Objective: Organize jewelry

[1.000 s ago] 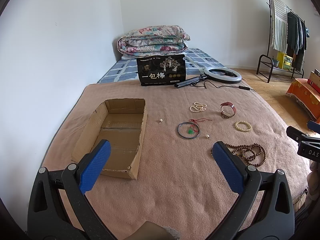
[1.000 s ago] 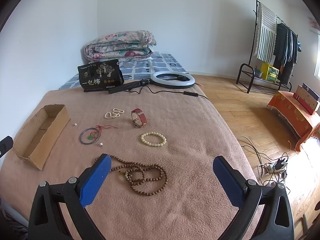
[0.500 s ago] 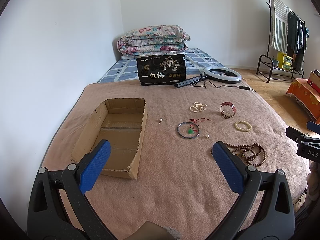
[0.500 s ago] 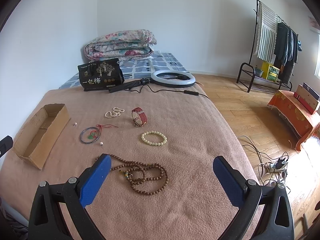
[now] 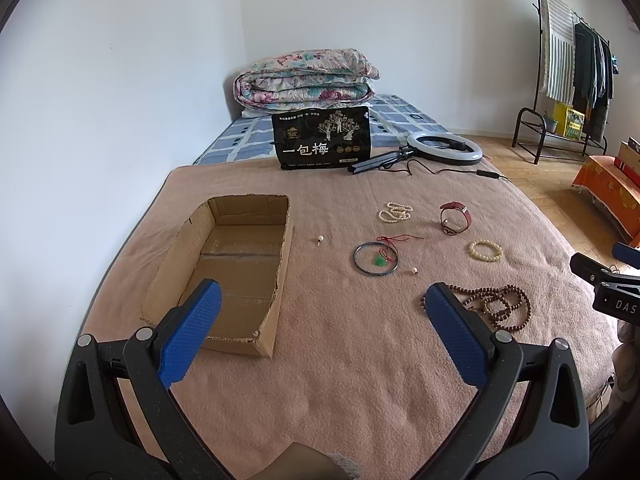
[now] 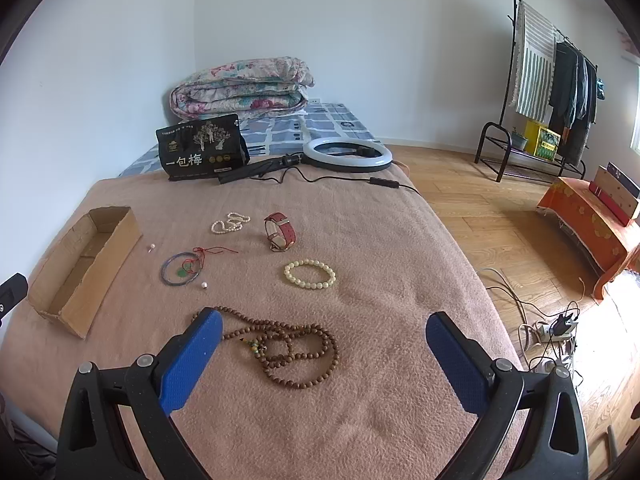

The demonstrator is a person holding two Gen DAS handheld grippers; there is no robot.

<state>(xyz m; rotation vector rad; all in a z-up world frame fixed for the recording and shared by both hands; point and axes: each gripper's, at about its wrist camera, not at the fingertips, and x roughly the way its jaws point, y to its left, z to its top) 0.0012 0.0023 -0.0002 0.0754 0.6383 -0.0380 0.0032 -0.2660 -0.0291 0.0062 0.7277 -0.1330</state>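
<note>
An open cardboard box (image 5: 224, 264) (image 6: 80, 264) lies on the pink blanket, left. Jewelry lies spread to its right: brown bead necklace (image 6: 288, 344) (image 5: 496, 306), cream bead bracelet (image 6: 310, 274) (image 5: 485, 250), red-strap watch (image 6: 280, 231) (image 5: 454, 218), pearl strand (image 6: 230, 223) (image 5: 395, 213), dark bangle with green pendant and red cord (image 6: 182, 270) (image 5: 376, 258), two small pearl beads (image 6: 205, 285) (image 5: 319, 239). My left gripper (image 5: 320, 332) is open and empty above the blanket beside the box. My right gripper (image 6: 322, 352) is open and empty, just above the brown necklace.
A black snack bag (image 5: 322, 138), a ring light (image 5: 444, 148) with cable and a folded quilt (image 5: 304, 80) sit at the far end. The wall is at the left. The bed's right edge drops to wood floor with a power strip (image 6: 552, 330).
The right gripper has crept slightly forward toward the brown necklace. The left gripper has barely moved. Nothing was picked up.
</note>
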